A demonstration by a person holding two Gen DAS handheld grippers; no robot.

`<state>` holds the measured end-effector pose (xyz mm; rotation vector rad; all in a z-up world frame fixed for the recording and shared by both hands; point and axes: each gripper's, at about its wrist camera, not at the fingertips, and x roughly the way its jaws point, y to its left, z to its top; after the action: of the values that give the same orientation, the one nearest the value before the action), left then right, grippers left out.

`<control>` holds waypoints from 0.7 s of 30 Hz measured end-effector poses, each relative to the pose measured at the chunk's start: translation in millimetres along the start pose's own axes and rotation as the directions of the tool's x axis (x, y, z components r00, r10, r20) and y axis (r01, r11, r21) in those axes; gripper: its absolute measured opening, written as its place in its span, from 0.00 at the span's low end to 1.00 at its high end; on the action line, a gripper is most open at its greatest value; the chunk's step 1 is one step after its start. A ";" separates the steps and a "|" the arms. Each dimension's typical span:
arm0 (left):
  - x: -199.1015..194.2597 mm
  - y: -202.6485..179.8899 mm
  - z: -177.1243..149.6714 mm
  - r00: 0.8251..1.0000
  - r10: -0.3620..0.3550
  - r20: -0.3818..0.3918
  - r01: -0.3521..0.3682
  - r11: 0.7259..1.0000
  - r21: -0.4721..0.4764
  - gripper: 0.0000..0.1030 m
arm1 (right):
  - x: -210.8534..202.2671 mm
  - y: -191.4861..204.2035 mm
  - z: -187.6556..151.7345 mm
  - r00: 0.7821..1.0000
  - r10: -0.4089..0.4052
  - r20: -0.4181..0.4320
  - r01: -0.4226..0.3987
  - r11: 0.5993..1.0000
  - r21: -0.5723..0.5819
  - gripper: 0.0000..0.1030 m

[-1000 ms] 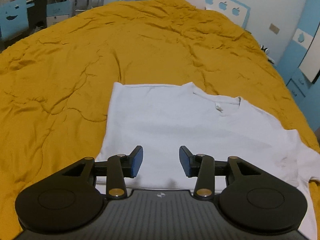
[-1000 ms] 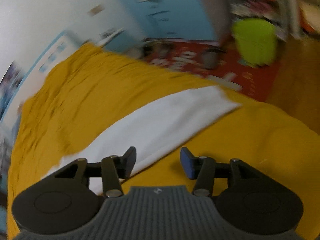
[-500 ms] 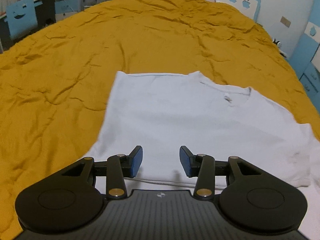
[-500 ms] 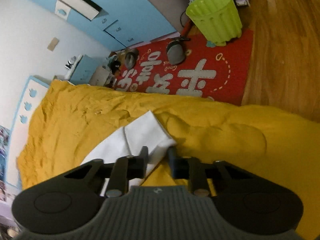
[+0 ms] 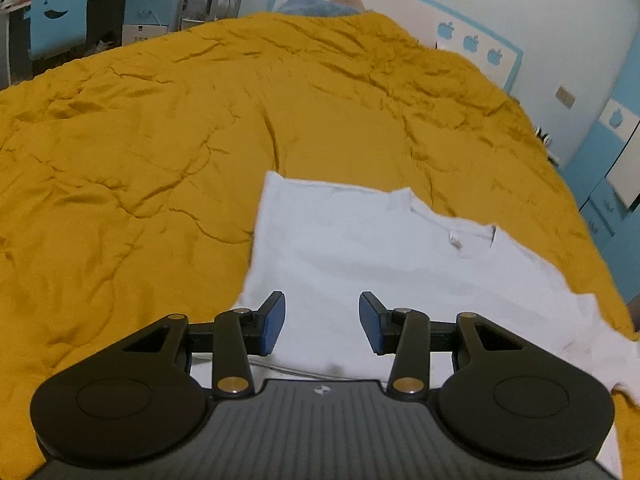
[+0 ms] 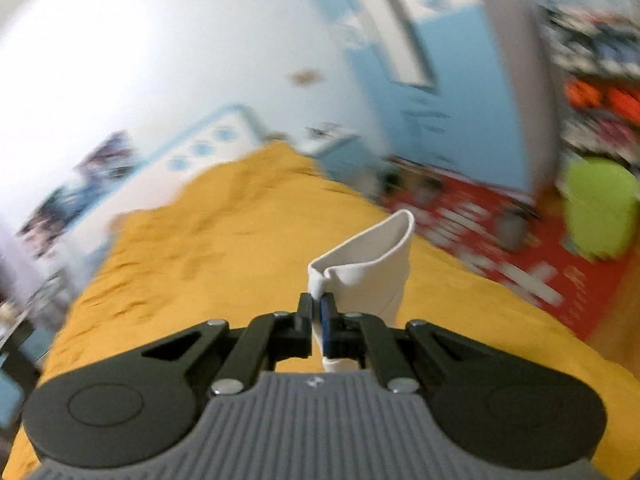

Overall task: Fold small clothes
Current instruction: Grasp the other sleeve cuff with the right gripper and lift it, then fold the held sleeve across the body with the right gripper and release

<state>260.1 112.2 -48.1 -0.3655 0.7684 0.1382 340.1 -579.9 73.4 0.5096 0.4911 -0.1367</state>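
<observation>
A white T-shirt (image 5: 360, 256) lies flat on the mustard-yellow bed cover (image 5: 140, 140), collar toward the far right. Its left side is folded in along a straight edge. My left gripper (image 5: 322, 322) is open and empty, hovering above the shirt's near part. My right gripper (image 6: 317, 320) is shut on the shirt's right sleeve (image 6: 368, 276), which stands up lifted above the cover (image 6: 200, 260); this view is motion-blurred.
A blue and white headboard (image 5: 472, 44) and a wall stand behind the bed. A desk and a blue chair (image 5: 56, 32) are at the far left. A red rug (image 6: 520, 240) and a green bin (image 6: 600, 208) are on the floor to the right.
My right gripper closed on the sleeve and has lifted it off the cover. My left gripper stayed open and drifted slightly over the shirt.
</observation>
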 end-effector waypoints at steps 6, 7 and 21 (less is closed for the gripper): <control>-13.4 27.5 8.9 0.999 -0.030 0.025 0.030 0.999 -0.027 0.49 | -15.2 168.6 2.0 0.975 0.221 0.003 -0.218 0.964 -0.152 0.00; -14.2 31.9 10.6 0.999 -0.034 0.026 0.035 0.999 -0.030 0.49 | -15.9 194.4 -0.5 0.968 0.251 -0.006 -0.248 0.954 -0.170 0.00; -9.8 70.1 25.7 0.986 -0.161 0.034 0.163 0.982 -0.091 0.36 | 63.8 404.7 -203.2 0.886 0.358 -0.294 -0.419 0.890 -0.180 0.00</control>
<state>252.0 187.0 -43.4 -0.5128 0.7039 0.0260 410.5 -128.1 64.0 0.3810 0.6351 0.3804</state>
